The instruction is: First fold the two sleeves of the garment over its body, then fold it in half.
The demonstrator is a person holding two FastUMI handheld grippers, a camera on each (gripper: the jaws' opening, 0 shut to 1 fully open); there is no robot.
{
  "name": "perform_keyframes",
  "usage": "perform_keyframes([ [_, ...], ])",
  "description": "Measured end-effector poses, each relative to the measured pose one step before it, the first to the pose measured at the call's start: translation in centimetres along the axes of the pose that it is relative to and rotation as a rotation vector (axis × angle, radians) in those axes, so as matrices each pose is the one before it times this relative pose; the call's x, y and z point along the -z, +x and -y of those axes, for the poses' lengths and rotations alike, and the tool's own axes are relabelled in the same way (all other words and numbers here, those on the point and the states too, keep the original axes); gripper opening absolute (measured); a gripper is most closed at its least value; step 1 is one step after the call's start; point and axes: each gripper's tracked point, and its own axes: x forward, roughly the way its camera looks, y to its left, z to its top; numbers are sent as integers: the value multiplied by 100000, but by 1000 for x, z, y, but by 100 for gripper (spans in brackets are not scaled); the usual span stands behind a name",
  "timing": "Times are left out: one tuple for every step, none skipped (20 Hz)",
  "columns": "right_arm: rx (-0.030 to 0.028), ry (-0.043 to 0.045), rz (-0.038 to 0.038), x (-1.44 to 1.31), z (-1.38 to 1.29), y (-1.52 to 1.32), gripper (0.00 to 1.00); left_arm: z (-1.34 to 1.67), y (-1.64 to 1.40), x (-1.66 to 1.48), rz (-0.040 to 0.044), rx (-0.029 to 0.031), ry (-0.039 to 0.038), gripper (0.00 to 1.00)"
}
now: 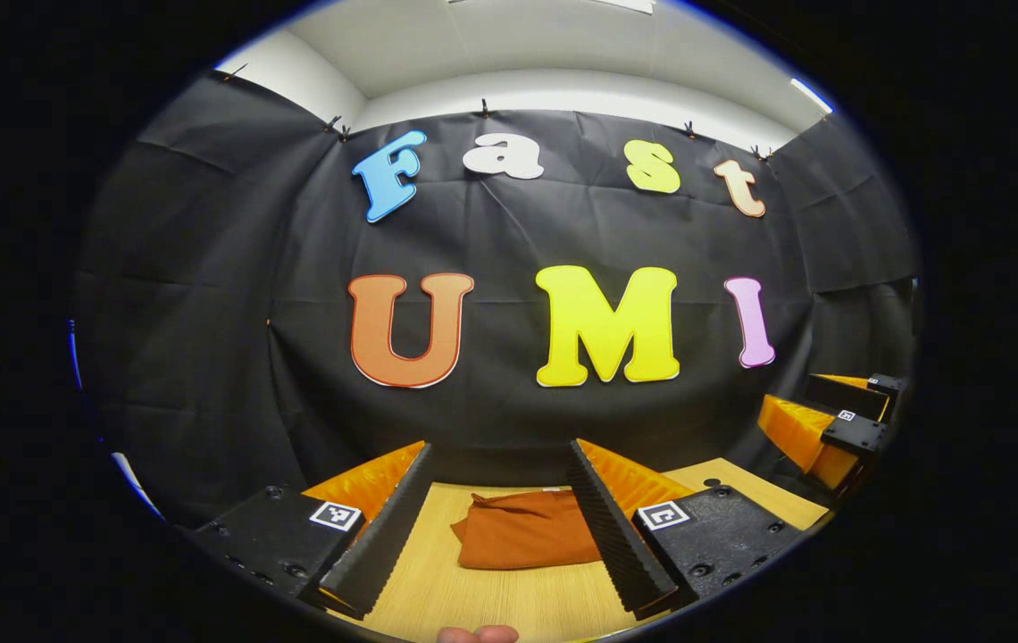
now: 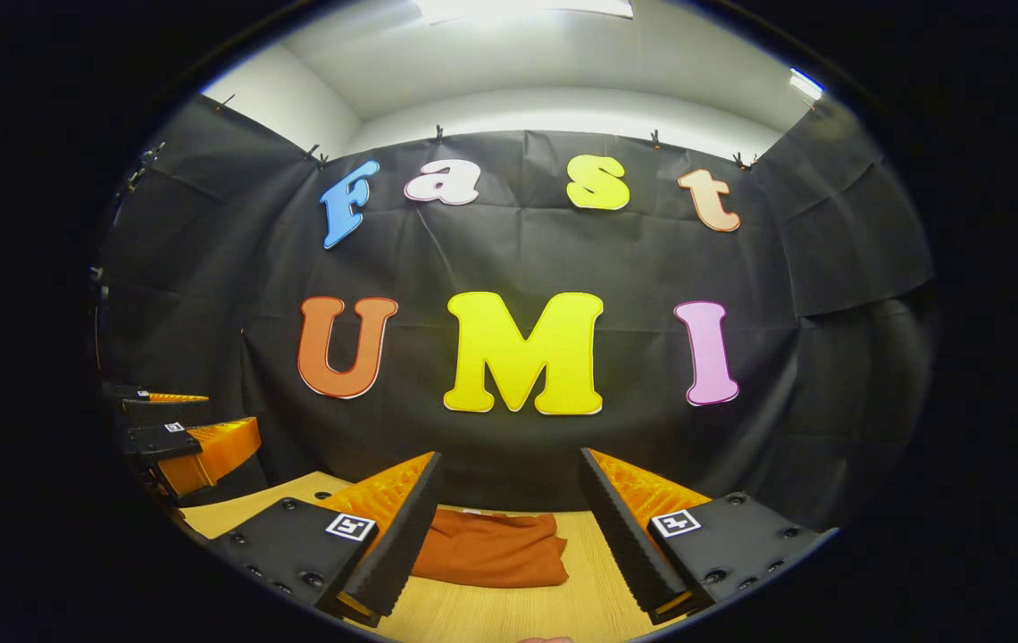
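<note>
Jaws of both the left gripper [image 1: 491, 527] and right gripper [image 2: 509, 531] gape empty above the bunched garment [image 1: 522, 531] on the desk [image 1: 491, 598]; spread it flat before folding sleeves.

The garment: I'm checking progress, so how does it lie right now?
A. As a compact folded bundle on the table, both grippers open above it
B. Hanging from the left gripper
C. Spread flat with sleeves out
A: the garment lies bundled on the table, ungripped.
</note>
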Motion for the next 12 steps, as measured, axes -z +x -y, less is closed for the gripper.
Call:
perform_keyframes([
  [160,8,-55,-37,18,6,93,84,-18,4,-69,111,25,100],
  [15,257,-222,113,73,62,96,21,-33,45,-113,-109,251,96],
  [-110,229,-145,-32,-42,-87,96,-30,43,9,71,-18,-21,96],
  [-110,-116,-128,138,31,29,96,47,-151,-35,-163,-5,-190,96],
  [-99,-202,81,-96,-23,13,96,-74,-6,-20,-10,-224,-100,96],
  [-23,-125,139,10,-7,49,96,-54,-22,-14,89,-150,-21,96],
  [-144,-24,249,-102,-60,-29,96,-71,31,-67,142,-93,61,96],
  [-134,-90,55,-28,-40,-10,96,-31,25,-55,121,-268,-2,100],
  [-96,-79,115,-55,-32,-68,96,-73,-113,33,87,-189,7,100],
  [-141,33,-53,97,-54,104,96,-34,-33,-81,252,-32,-85,96],
  [-66,-23,-138,73,-19,5,96,60,15,-77,-37,40,-41,96],
  [-124,-2,-144,52,-100,-55,96,-17,6,35,-74,-19,76,96],
])
